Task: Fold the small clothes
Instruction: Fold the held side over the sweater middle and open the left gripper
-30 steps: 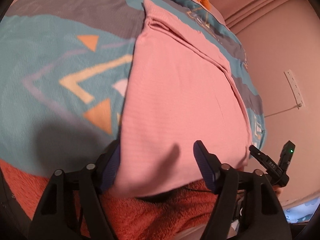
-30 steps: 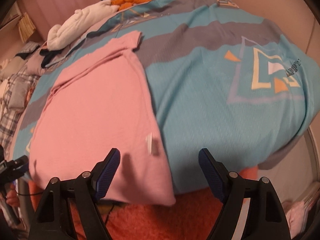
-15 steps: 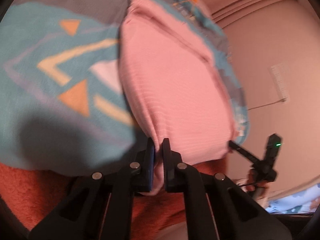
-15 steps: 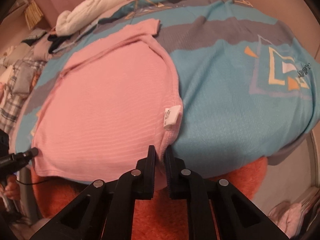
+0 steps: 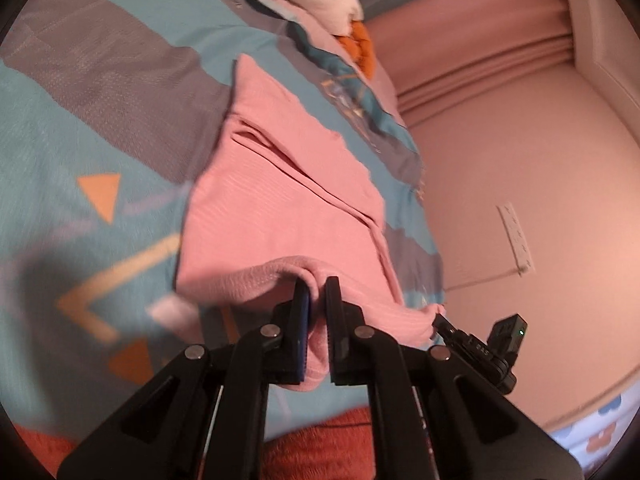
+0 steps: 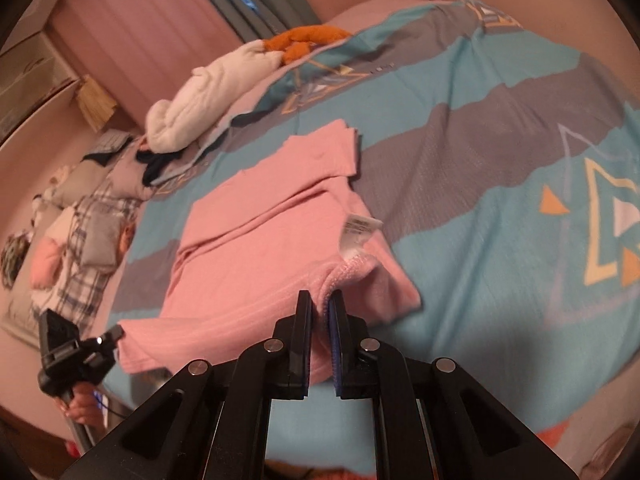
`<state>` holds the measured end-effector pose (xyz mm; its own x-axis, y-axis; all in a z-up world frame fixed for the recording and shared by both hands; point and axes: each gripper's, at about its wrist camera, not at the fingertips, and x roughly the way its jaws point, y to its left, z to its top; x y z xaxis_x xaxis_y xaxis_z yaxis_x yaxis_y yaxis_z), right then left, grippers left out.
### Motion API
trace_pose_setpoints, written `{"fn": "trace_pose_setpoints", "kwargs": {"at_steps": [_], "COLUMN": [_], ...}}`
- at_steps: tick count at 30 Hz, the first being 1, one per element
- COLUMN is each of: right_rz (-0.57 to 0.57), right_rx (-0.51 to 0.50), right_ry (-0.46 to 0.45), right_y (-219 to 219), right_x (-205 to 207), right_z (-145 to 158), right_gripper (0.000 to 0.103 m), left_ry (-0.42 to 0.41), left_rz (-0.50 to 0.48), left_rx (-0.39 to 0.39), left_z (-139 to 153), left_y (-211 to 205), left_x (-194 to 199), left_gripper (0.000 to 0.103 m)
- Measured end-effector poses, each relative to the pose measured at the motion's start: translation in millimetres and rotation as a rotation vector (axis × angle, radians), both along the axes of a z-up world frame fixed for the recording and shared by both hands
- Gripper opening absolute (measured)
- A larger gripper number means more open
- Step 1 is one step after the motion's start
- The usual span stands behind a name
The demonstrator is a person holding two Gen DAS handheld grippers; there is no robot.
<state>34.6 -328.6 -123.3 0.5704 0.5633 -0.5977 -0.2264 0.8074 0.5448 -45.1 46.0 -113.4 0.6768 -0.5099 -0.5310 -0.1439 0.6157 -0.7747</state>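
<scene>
Garment: pink shirt [image 6: 256, 232] lies flat on the teal-and-grey bedspread [image 6: 500, 240], far part with sleeve still spread out; near hem lifted off the bed.
Left gripper [image 5: 317, 294]: tongs narrow, a pinch of hem bunched between the pads.
Right gripper [image 6: 320, 306]: tongs narrow, clamped on the hem corner beside the white care label [image 6: 358, 230].
Step (judged): carrying the near hem toward the collar end for a crosswise fold.
Risk 1: hem sags between the two grips; if the hands drift together the slack may crease or fold crooked.
Risk 2: each grip holds only a small tuck of cloth; a quick pull could slip it free, likely one side first, skewing the fold.
Risk 3: the corner under the right gripper curls beneath itself; it may get trapped doubled under.
Risk 4: dragging low could bunch the lower layer on the bedspread.
Nearby: white bundle [image 6: 208, 92] and orange cloth [image 6: 304, 40] at the far end, well apart.
</scene>
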Motion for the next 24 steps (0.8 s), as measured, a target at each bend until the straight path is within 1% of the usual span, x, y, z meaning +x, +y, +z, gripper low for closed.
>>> {"fn": "trace_pose_setpoints", "kwargs": {"at_steps": [2,4,7,8,11,12,13,14,16,19,20,22,23,24], "right_rz": [-0.022,-0.028,-0.045,-0.064,-0.072,-0.068,-0.066,-0.065,-0.066,-0.048,-0.036,-0.017,-0.004,0.013], "right_rx": [-0.012,-0.026,-0.088,-0.125,-0.173,-0.175,-0.176,-0.179,-0.19,-0.2,-0.203,-0.2,-0.196,-0.195], "right_ry": [0.021,0.038,0.032,0.026,0.019,0.021,0.022,0.013,-0.004,-0.034,-0.034,-0.033,-0.027,-0.02], "right_y": [4,7,14,17,17,16,14,12,7,1,3,5,7,10], "right_x": [9,19,29,32,36,37,36,33,28,13,14,9,6,4], "right_z": [-5,-11,-16,-17,-18,-17,-15,-12,-4,9,9,9,7,5], "right_gripper": [0.01,0.01,0.01,0.01,0.011,0.016,0.023,0.026,0.037,0.039,0.039,0.039,0.039,0.039], "left_ry": [0.036,0.058,0.098,0.119,0.154,0.153,0.145,0.14,0.118,0.074,0.055,0.029,0.033,0.041], "left_rz": [0.018,0.038,0.071,0.081,0.078,0.076,0.076,0.079,0.09,0.086,0.082,0.06,0.043,0.028], "left_rx": [-0.003,0.01,0.038,0.055,0.081,0.082,0.074,0.073,0.106,0.195,0.219,0.233,0.227,0.219], "left_z": [-9,-16,-26,-29,-37,-38,-36,-34,-21,0,6,12,12,11], "left_y": [8,12,18,19,20,20,22,23,25,21,19,14,10,7], "left_x": [13,24,41,46,56,55,53,50,41,25,20,10,6,4], "left_gripper": [0.007,0.008,0.009,0.01,0.012,0.014,0.018,0.028,0.041,0.041,0.04,0.039,0.038,0.034]}}
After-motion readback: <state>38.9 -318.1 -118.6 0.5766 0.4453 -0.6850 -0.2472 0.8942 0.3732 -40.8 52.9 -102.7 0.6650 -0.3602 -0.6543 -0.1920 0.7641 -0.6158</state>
